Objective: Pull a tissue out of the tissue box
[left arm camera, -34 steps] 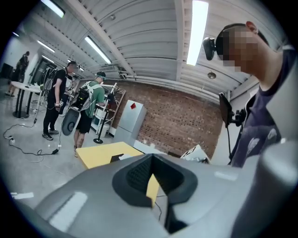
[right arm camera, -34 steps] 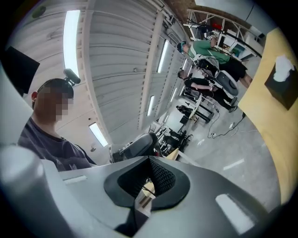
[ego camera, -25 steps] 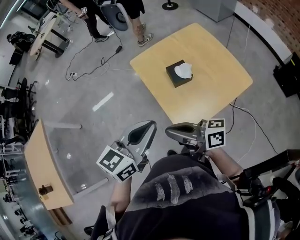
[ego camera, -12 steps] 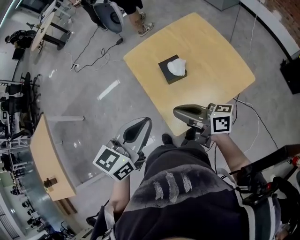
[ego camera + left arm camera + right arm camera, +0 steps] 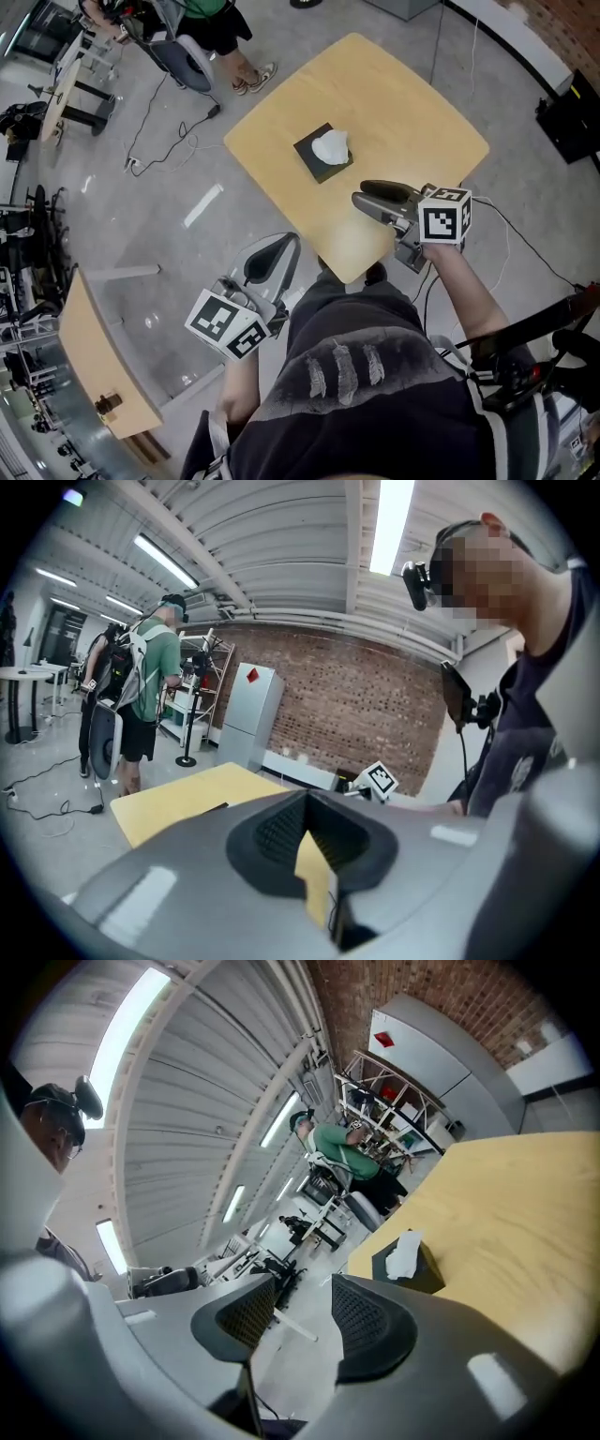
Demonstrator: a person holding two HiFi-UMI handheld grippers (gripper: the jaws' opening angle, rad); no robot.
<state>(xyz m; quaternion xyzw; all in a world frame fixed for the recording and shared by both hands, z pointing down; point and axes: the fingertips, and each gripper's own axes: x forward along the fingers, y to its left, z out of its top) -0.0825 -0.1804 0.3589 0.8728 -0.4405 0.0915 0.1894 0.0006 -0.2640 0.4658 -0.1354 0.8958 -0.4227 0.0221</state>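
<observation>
Two risks are judged. The right gripper (image 5: 359, 194) is half released, its jaws just opened with nothing between them. The tissue (image 5: 331, 145), well ahead and slightly off its line, could be missed, or the unsteadied tissue box (image 5: 314, 163) lifted off the worktop (image 5: 412, 112). The left gripper (image 5: 289, 241) is kept clenched, empty, far behind.

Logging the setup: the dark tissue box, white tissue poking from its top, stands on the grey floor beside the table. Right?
No. The head view shows the tissue box standing on the wooden table, not on the floor; the white tissue does poke from its top.
</observation>
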